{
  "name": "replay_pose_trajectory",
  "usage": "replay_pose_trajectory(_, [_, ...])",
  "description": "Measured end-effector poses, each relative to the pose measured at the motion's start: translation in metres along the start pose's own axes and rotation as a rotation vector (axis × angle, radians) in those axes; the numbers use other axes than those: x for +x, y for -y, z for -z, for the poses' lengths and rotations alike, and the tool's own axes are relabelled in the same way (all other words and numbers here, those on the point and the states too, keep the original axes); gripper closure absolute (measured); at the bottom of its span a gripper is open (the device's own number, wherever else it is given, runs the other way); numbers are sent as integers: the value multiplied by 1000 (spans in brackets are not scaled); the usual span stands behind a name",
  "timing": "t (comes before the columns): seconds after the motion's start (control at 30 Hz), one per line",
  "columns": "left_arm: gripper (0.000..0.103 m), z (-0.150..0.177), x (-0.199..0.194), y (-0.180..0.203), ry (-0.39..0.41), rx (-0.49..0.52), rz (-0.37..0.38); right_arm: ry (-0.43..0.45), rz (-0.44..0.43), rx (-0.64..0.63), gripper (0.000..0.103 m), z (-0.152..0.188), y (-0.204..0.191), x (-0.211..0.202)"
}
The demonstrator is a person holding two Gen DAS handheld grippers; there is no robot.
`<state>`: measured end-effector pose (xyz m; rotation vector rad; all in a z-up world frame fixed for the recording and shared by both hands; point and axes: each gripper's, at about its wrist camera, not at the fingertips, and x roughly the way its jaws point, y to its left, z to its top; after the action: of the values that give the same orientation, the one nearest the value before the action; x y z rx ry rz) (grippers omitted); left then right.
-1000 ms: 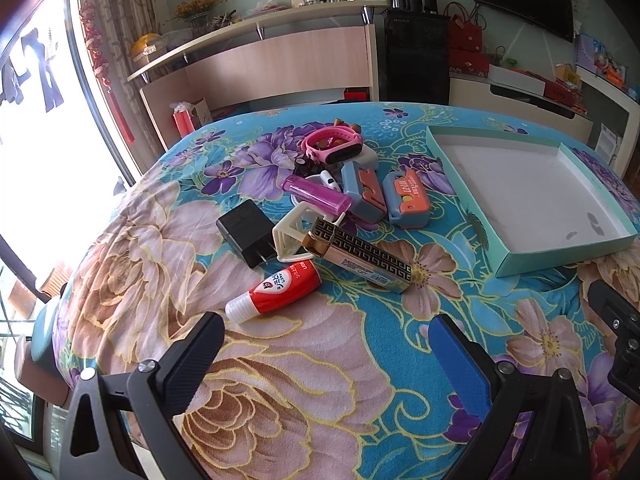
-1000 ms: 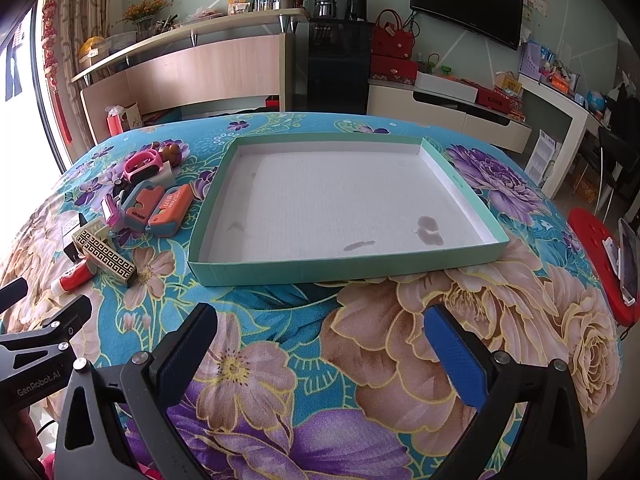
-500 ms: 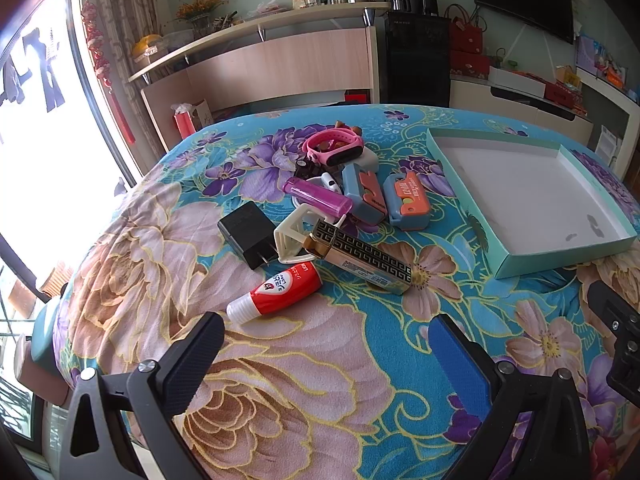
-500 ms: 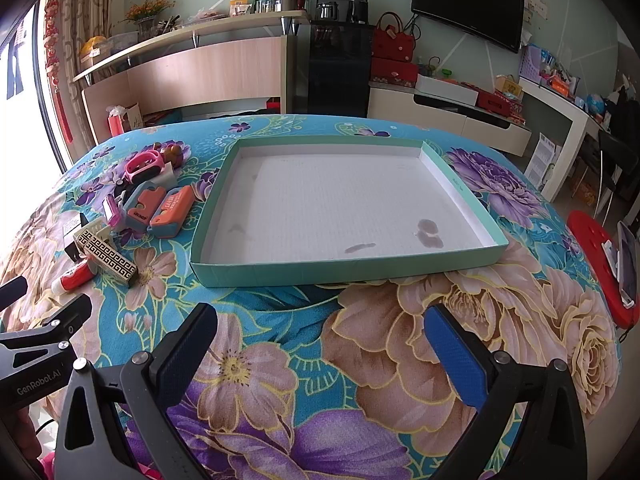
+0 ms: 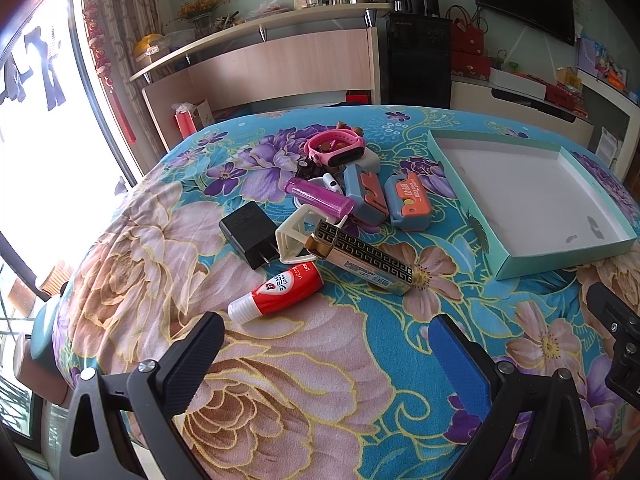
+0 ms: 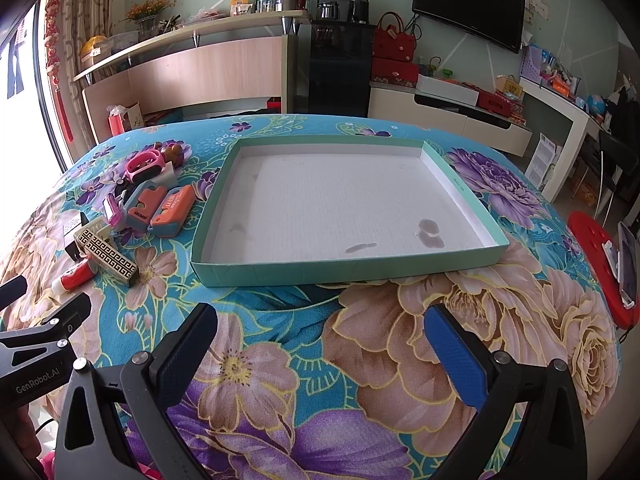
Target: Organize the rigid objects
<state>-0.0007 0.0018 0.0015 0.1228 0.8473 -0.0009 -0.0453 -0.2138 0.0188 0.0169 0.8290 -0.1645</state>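
Both hand-held grippers hang low over the flowered tabletop [image 5: 304,380] with nothing in them: the left hand-held gripper [image 5: 326,344] has its jaws spread wide, and the right hand-held gripper [image 6: 320,332] is just as wide open in front of the tray [image 6: 344,270].

Nothing has been sorted yet, I'd say. The sensible first pick looks like the red and white bottle [image 5: 278,290], nearest the left jaws and lying apart from most of the heap. I'd close across its round body, not along it, so it cannot roll out. Just beyond lies the long patterned box [image 5: 360,256], its far end resting on a cream plastic frame [image 5: 294,236], with a black plug adapter [image 5: 248,234] beside them. Farther back sit a purple lighter [image 5: 320,200], two blue and orange cases [image 5: 386,196] side by side, and a pink watch [image 5: 334,150] on top of the pile.

The left view shows that stacking plainly but cuts the tray short. The right view shows the whole tray, empty apart from a few stains, while the heap sits squeezed at its left edge.
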Motion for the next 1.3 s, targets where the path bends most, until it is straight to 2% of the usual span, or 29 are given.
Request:
replay_pose_trajectory(0.9, [0, 0, 1, 0, -2, -4, 7, 0, 1, -2, 0, 0, -1, 0])
replay_pose_trajectory(1.03, [0, -5, 0, -14, -14, -42, 51, 2, -5, -6, 0, 0, -2, -1])
replay_pose_trajectory(1.17, [0, -13, 3, -38, -17, -53, 9, 8, -67, -2, 0, -6, -5, -3])
replay_pose_trajectory(1.3, [0, -19, 9, -69, -20, -115, 18, 15, -124, -30, 0, -20, -21, -5])
